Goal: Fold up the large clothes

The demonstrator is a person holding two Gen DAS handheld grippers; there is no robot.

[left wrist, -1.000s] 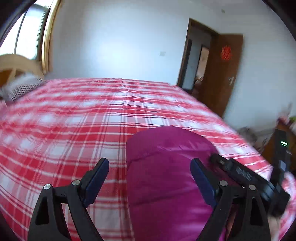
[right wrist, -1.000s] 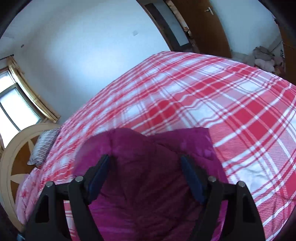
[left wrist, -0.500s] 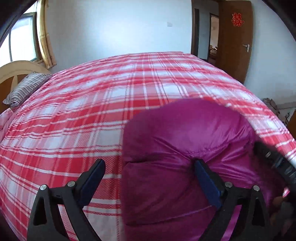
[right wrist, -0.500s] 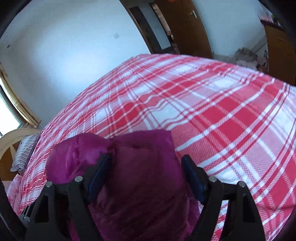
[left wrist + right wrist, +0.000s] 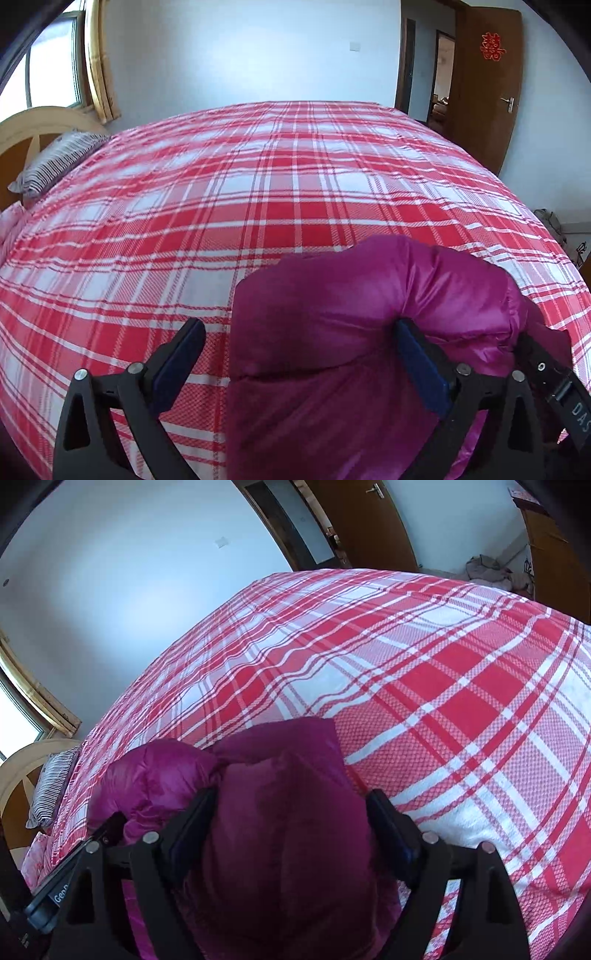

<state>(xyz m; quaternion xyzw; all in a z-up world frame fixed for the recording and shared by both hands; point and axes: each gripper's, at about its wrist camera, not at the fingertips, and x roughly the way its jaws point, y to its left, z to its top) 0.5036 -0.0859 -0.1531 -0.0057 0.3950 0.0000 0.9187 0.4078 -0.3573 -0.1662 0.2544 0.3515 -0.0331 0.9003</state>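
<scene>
A puffy magenta down jacket lies folded in a thick bundle on the near edge of the red and white plaid bed. My left gripper is open, its jaws wide apart, with the jacket's left part between them and its right finger pressed into the fabric. My right gripper is open, its jaws straddling the jacket's right part. The right gripper's body shows at the lower right of the left wrist view.
A striped pillow and a wooden headboard are at the far left. A brown door stands open at the far right. A pile of cloth lies on the floor past the bed.
Both grippers have stayed open over the jacket. The views have swung and dropped closer, and the jacket's top roll now bulges higher between the two grippers.
</scene>
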